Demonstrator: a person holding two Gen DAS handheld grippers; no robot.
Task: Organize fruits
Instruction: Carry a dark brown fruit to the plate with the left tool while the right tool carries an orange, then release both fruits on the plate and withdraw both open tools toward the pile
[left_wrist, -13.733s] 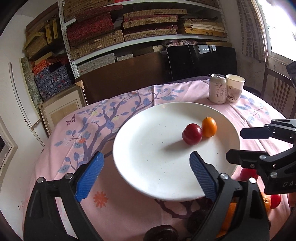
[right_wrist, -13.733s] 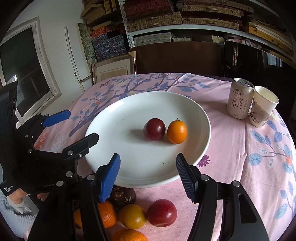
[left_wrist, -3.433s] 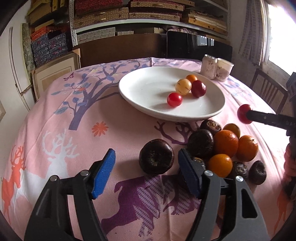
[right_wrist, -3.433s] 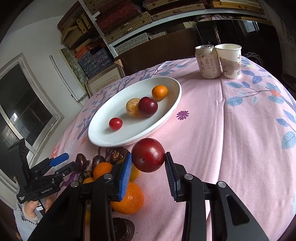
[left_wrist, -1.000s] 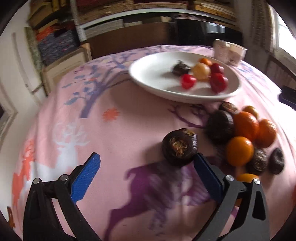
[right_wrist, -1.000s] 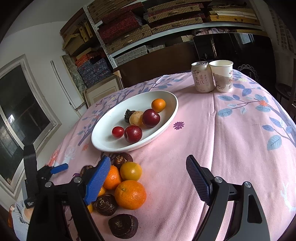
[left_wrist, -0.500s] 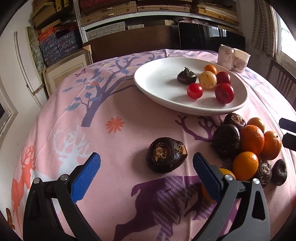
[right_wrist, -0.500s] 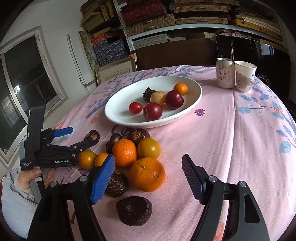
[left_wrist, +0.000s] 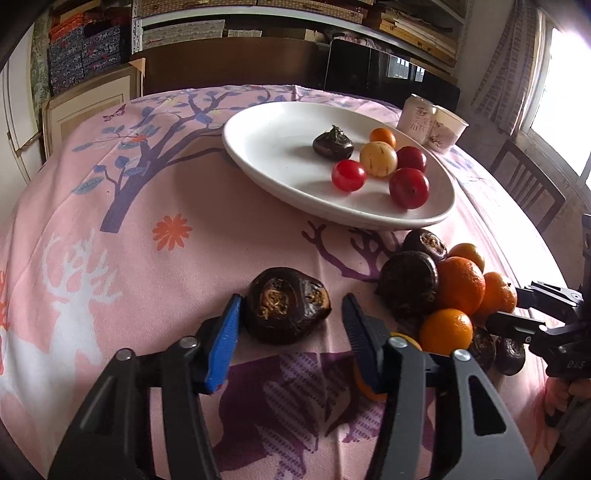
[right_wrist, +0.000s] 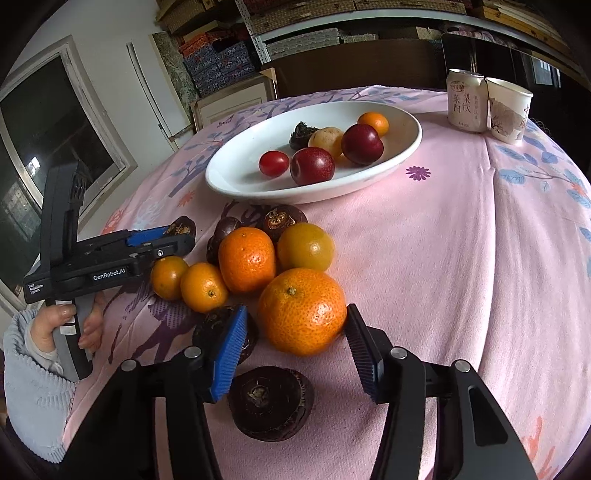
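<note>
1. Nearest in the right wrist view, the right gripper (right_wrist: 291, 334) has the big orange (right_wrist: 301, 311) straight ahead, between its blue pads. The jaws are closing. The right pad looks to be at the peel and the left pad (right_wrist: 231, 347) is just short of it, so this is not yet a grip.
2. A dark water chestnut (right_wrist: 271, 402) lies nearer than that orange, low between the gripper's arms. It is in no danger of being pinched, as I judge it.
3. In the left wrist view, the left gripper (left_wrist: 291, 325) straddles a lone water chestnut (left_wrist: 286, 308). Its jaws are closing too. The left pad is at the skin and a gap shows on the right. The nut is squat and scarred, wider than tall, its long axis running left to right (across the jaws).
4. Further right lies the heap of oranges (left_wrist: 460, 284) and dark nuts, touching one another.
5. Farthest, the white plate (left_wrist: 258, 147) holds plums, a cherry tomato, a yellow fruit, a small orange and one chestnut. Both lifts must travel away and up over its near rim.
</note>
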